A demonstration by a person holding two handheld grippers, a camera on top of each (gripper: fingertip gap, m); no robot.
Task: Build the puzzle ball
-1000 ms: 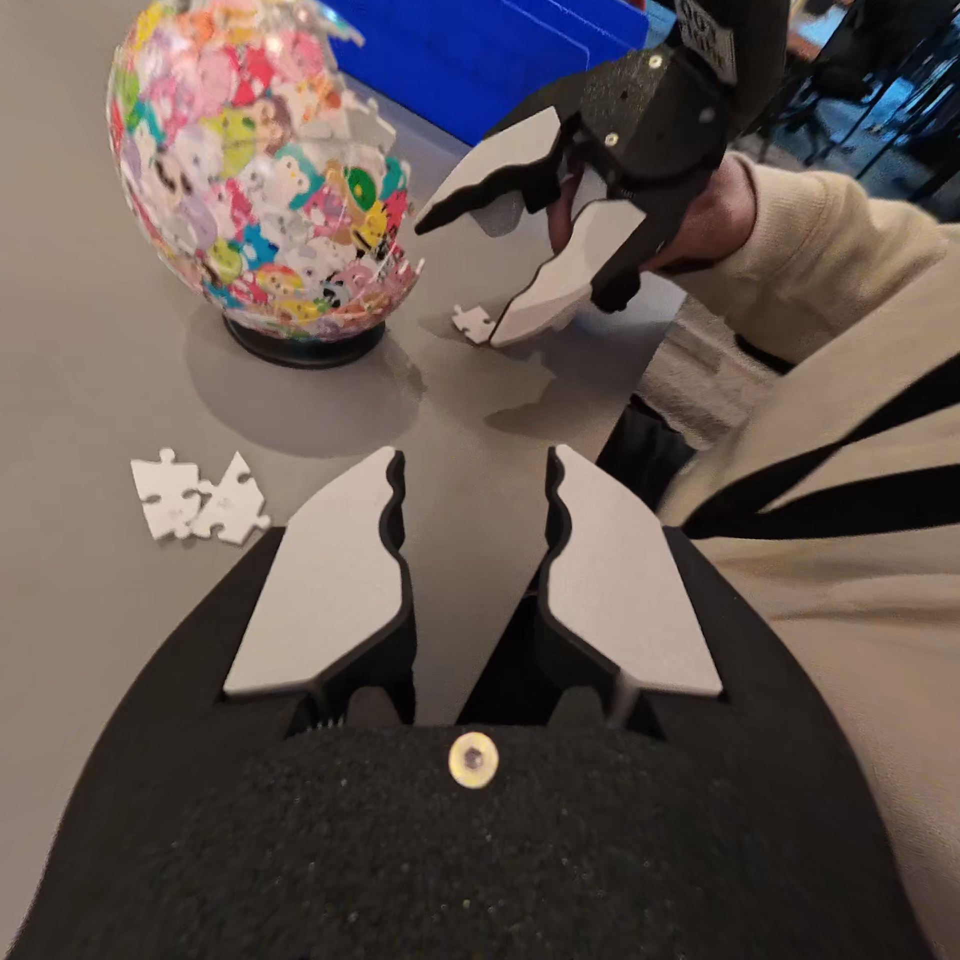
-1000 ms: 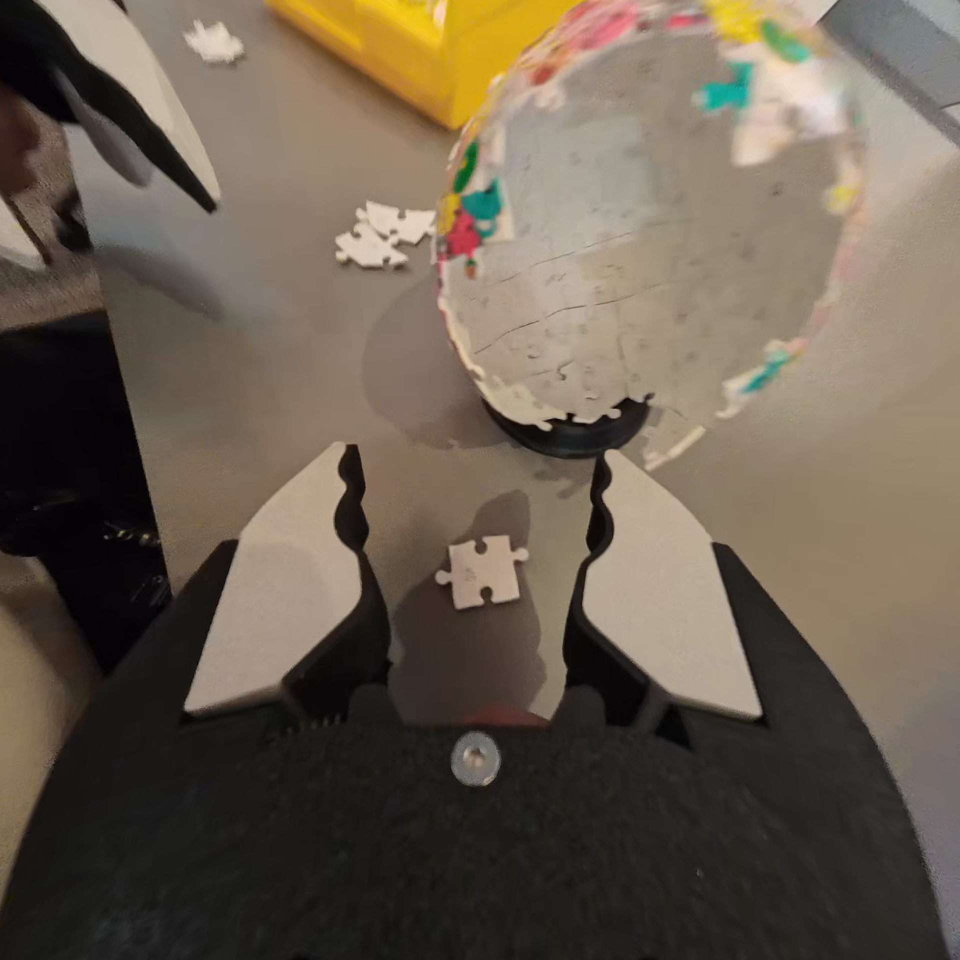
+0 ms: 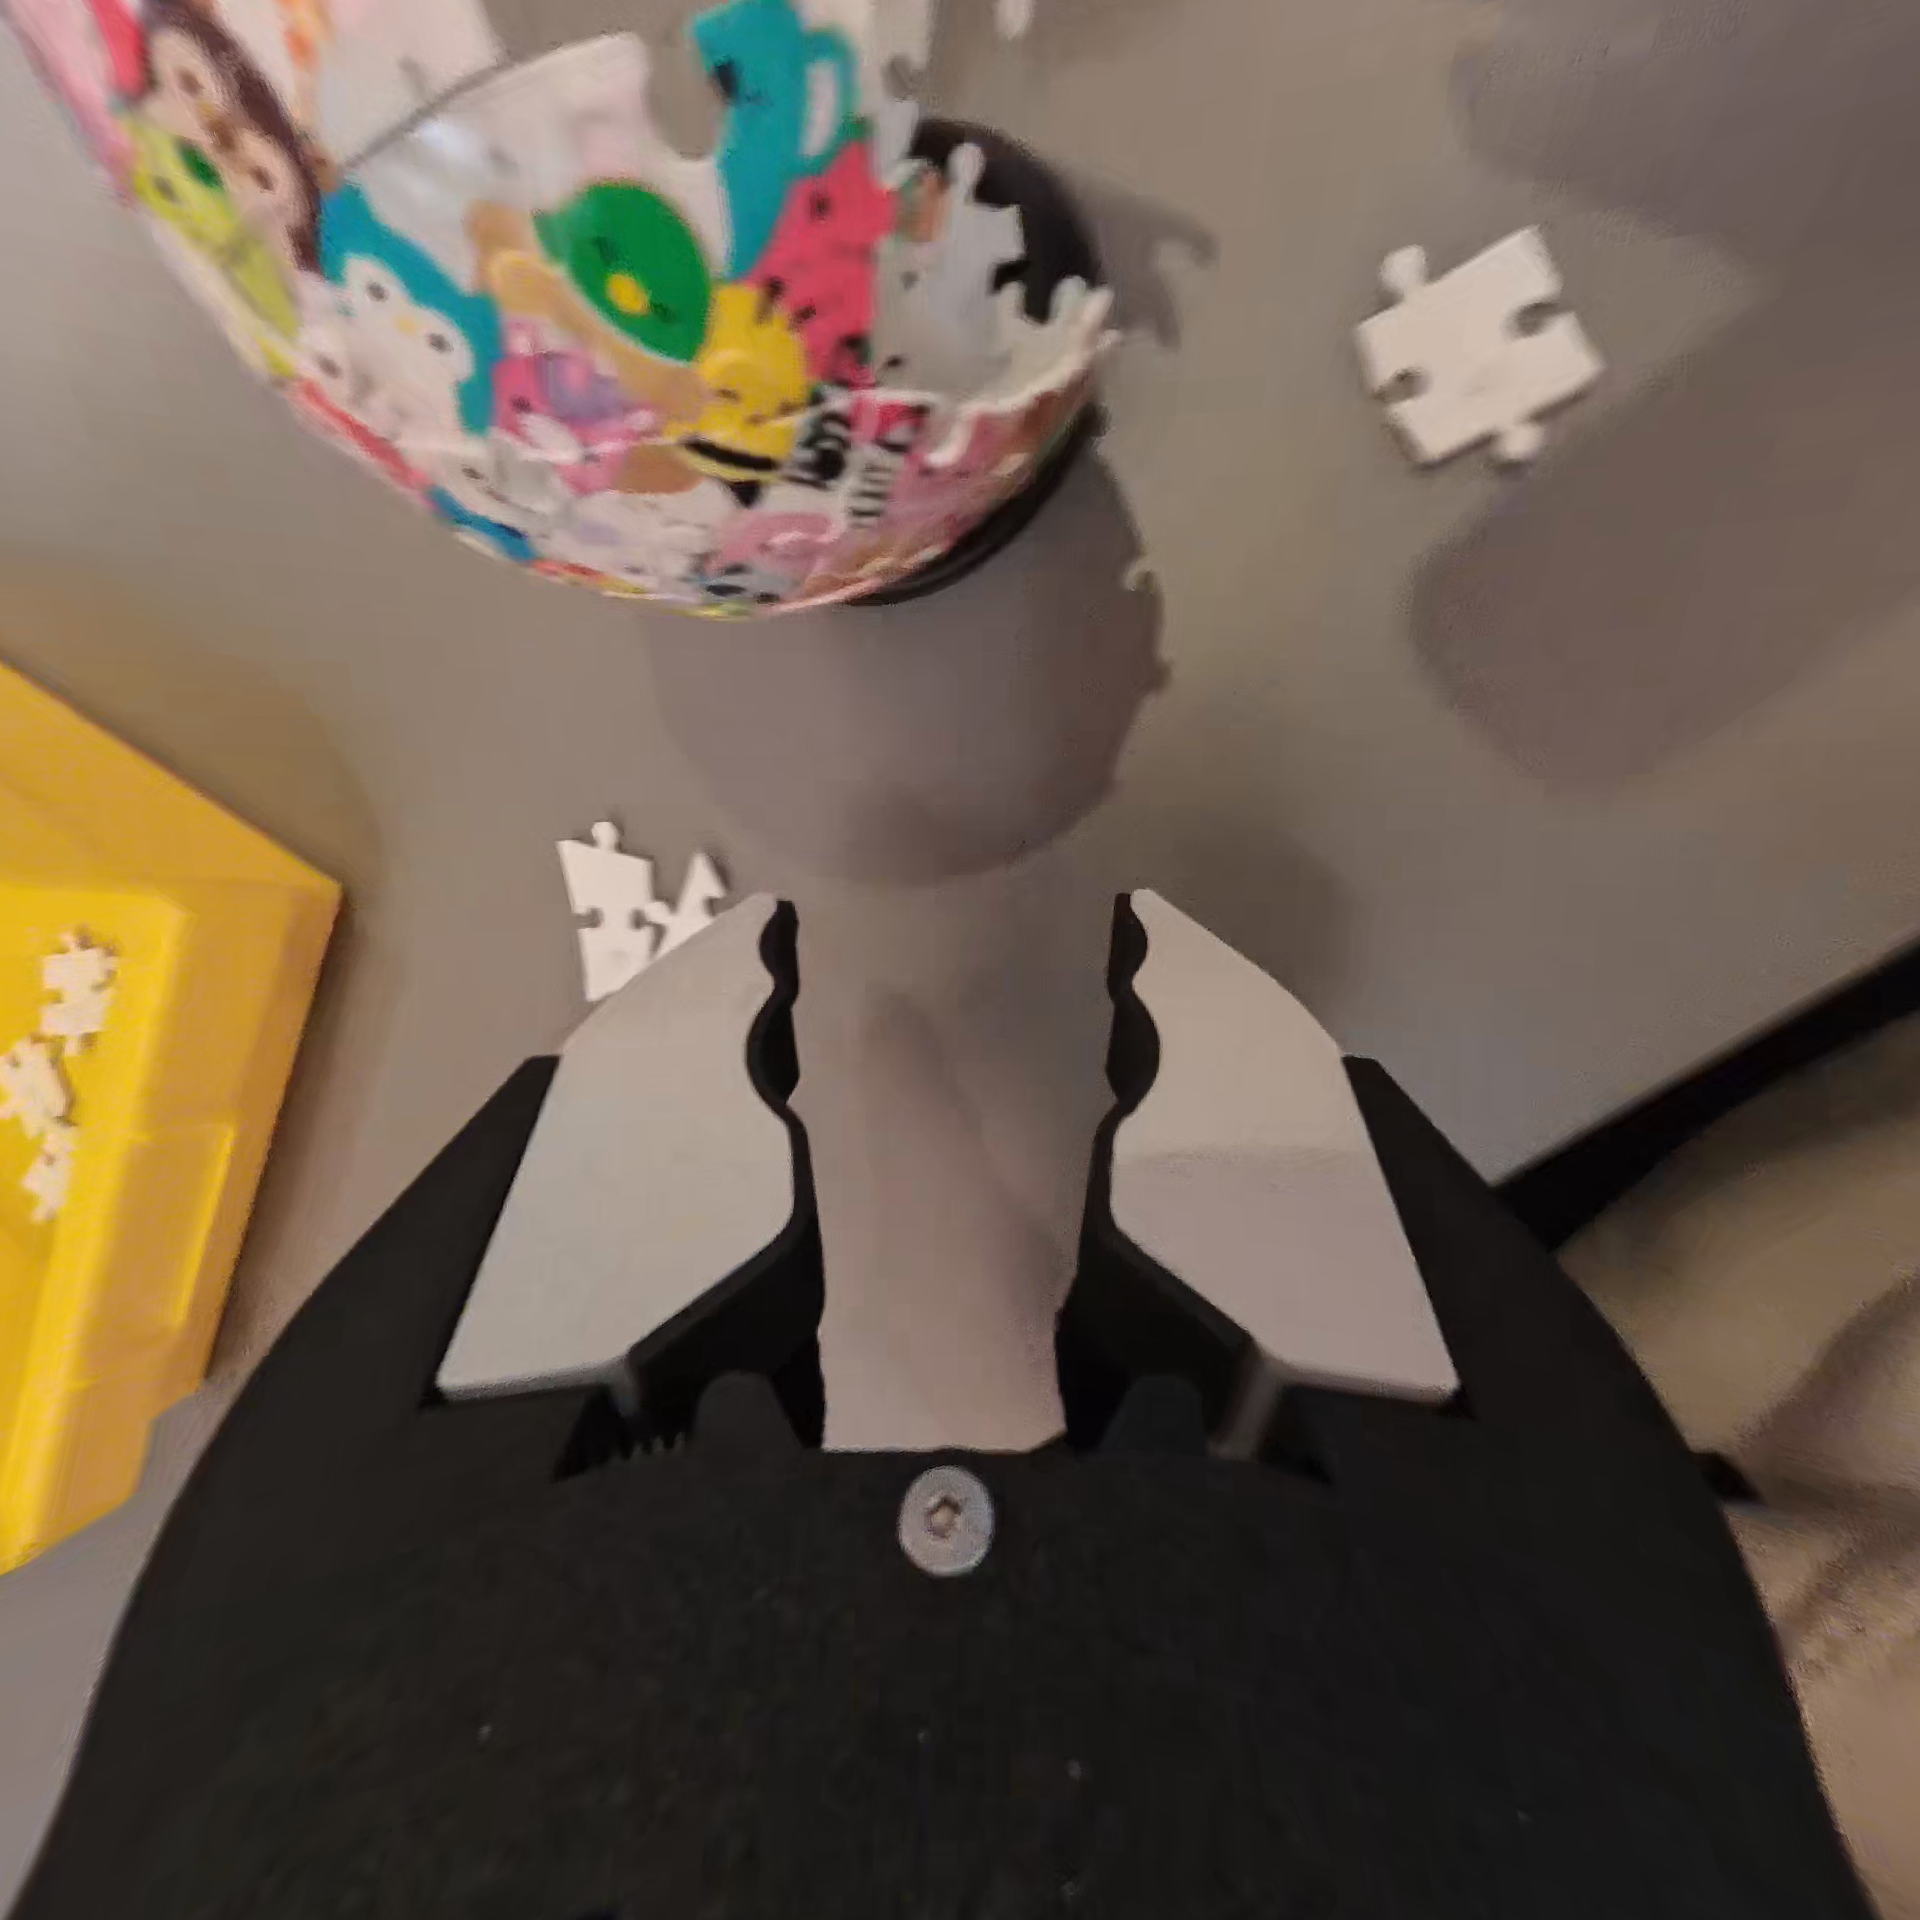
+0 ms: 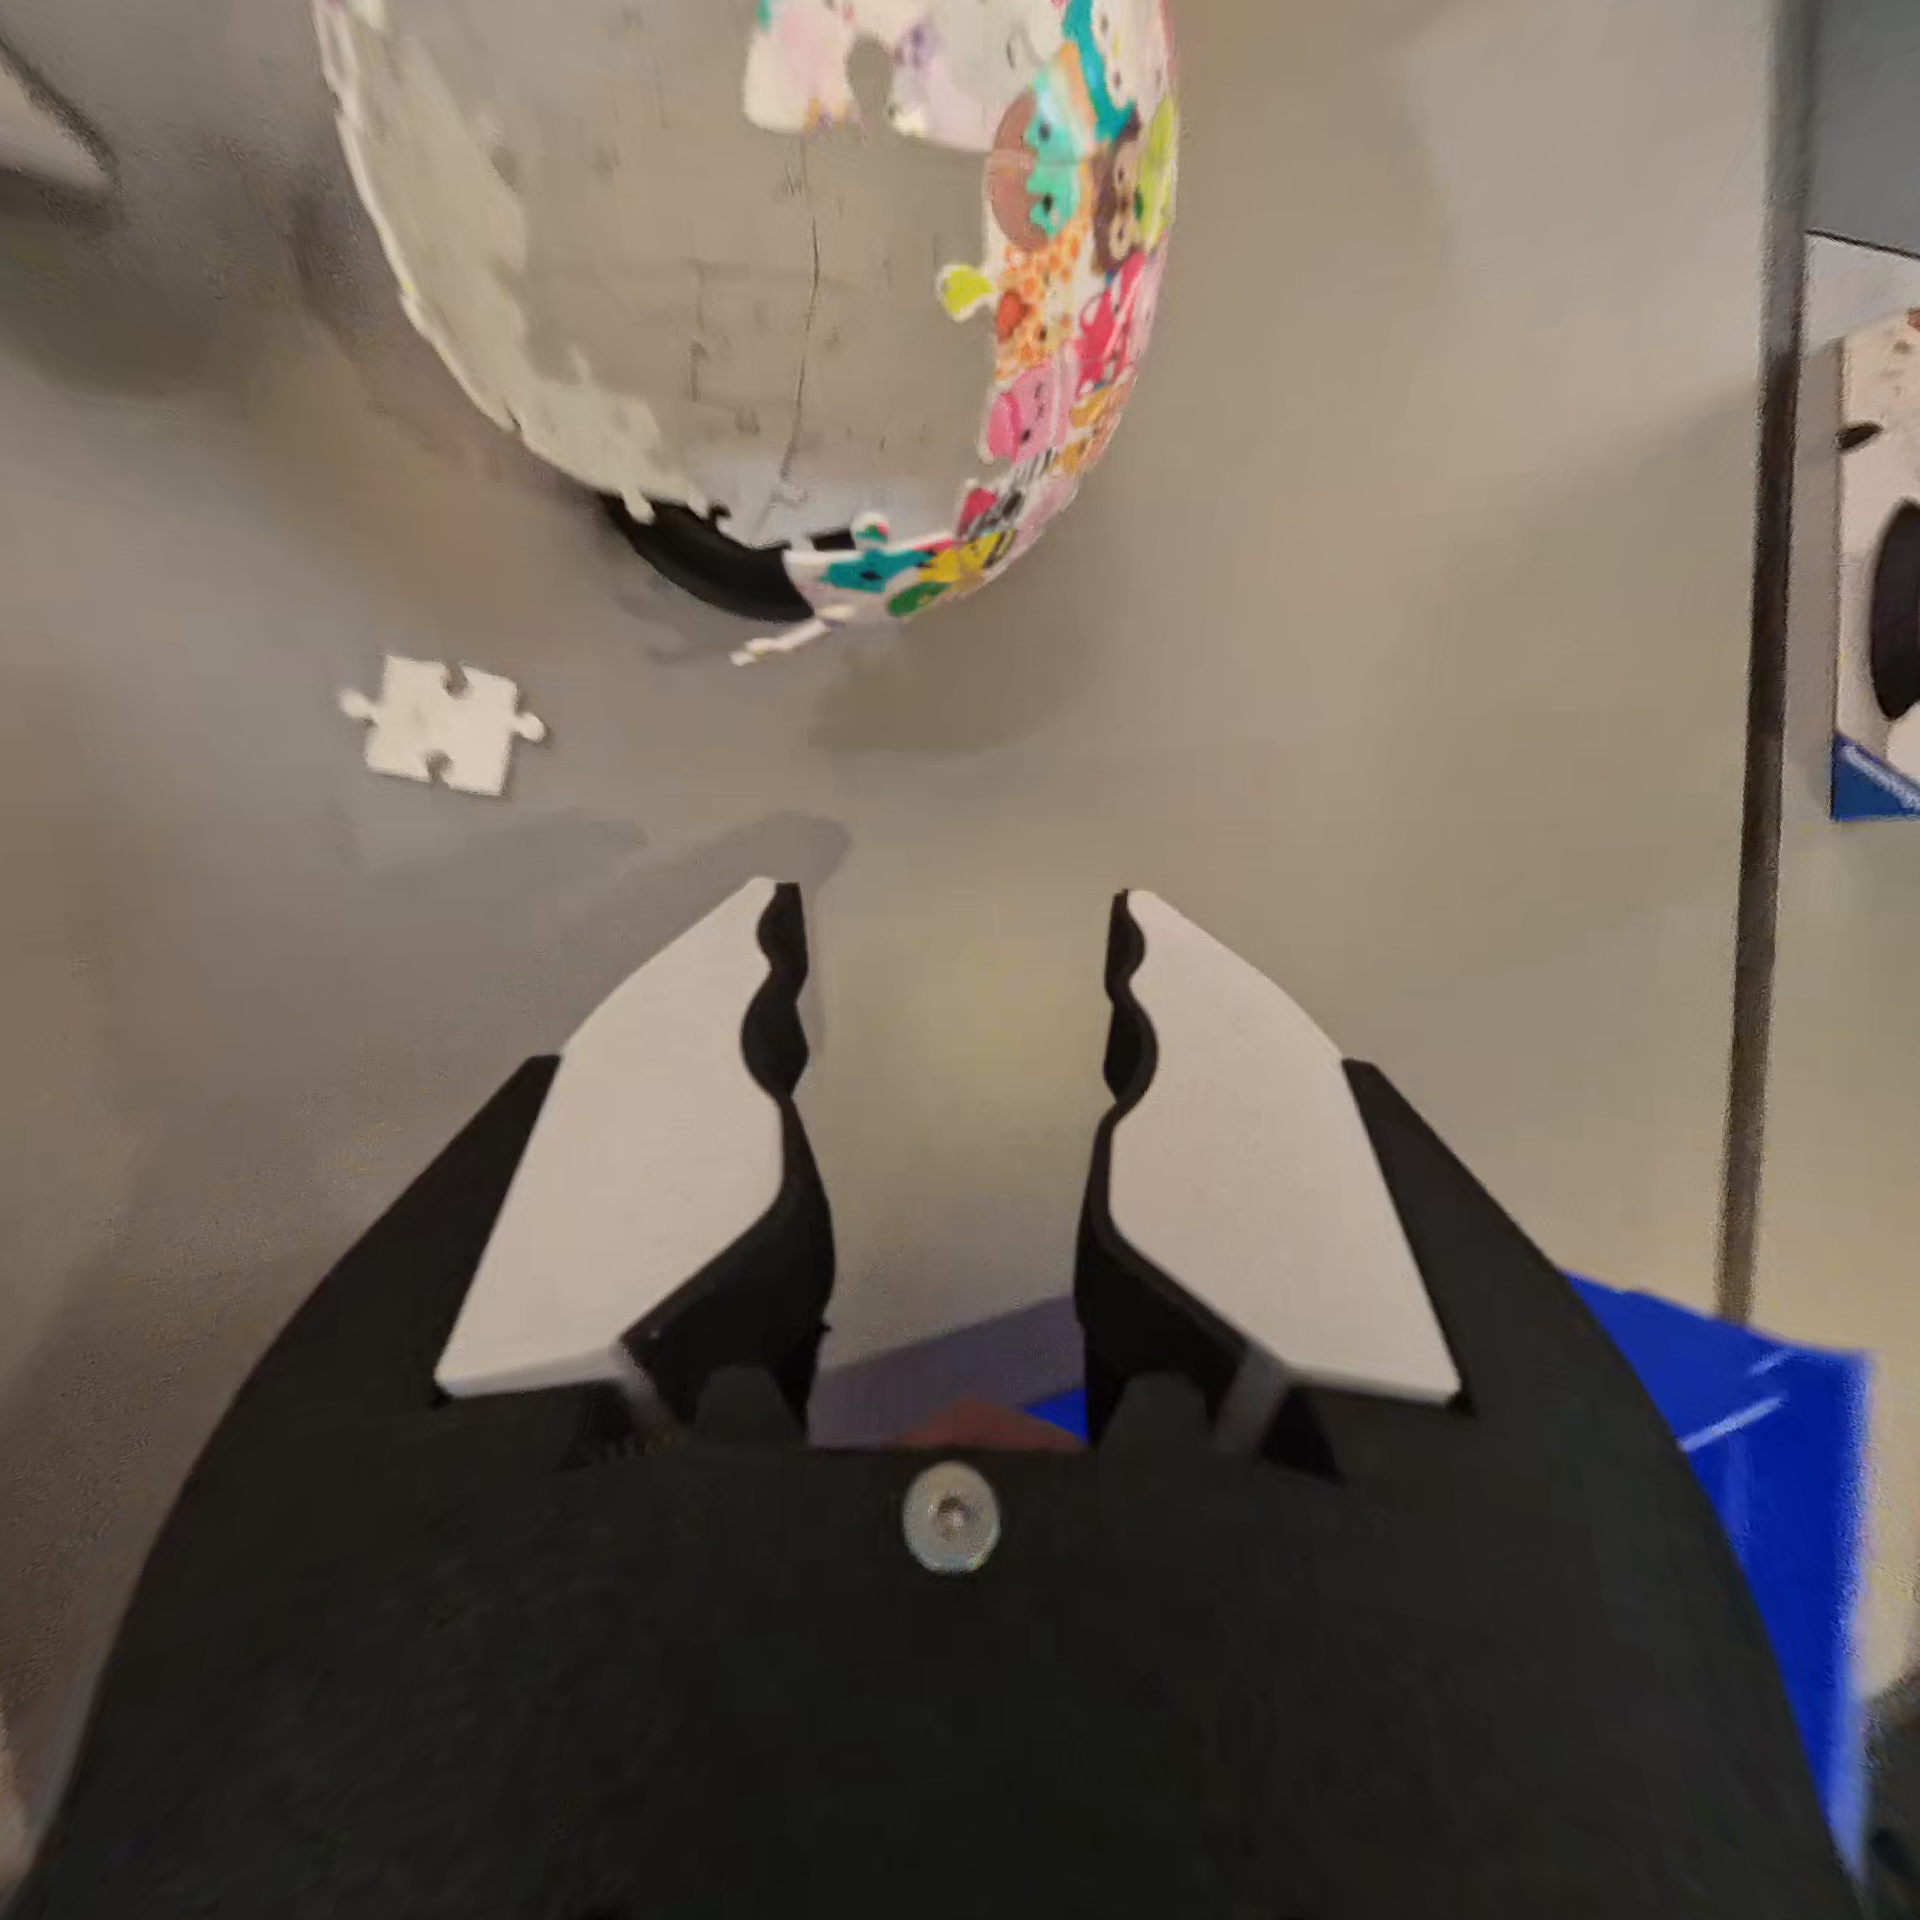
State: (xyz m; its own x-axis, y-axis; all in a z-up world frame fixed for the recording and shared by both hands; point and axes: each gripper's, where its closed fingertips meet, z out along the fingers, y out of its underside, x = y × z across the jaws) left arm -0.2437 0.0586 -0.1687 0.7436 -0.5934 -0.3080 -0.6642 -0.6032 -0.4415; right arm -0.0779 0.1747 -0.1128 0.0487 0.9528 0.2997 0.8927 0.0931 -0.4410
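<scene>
1. The left hand-held gripper [image 3: 954,914] is spread wide with nothing between its fingers; bare grey counter [image 3: 260,748] shows through the gap.
2. The right hand-held gripper [image 4: 956,904] is likewise parted and empty, held above the counter.
3. Just beside the left gripper's left fingertip lie two joined white pieces [image 3: 634,914], partly hidden behind that finger. A single loose piece [image 3: 1475,348] lies face down, well ahead and to the right of it.
4. In the right wrist view that single piece [image 4: 442,722] sits ahead and to the left of the fingers, near the ball's foot and not between the fingers.
5. The puzzle ball [image 3: 623,343] stands ahead of both grippers on a dark stand [image 4: 717,566]. It is partly built: a large opening shows its white inner face [image 4: 644,260], and the lower rim is jagged with open tabs.
6. The step in hand looks like fetching a piece. To do it well, the right gripper should swing left until the piece is centred between the fingers, come down low, and pinch it by its edges, since it lies flat. The free gripper would best steady the ball.
7. A yellow bin [image 3: 125,1091] with more pieces sits left of the left gripper; a blue bin [image 4: 1745,1475] lies under the right one.
</scene>
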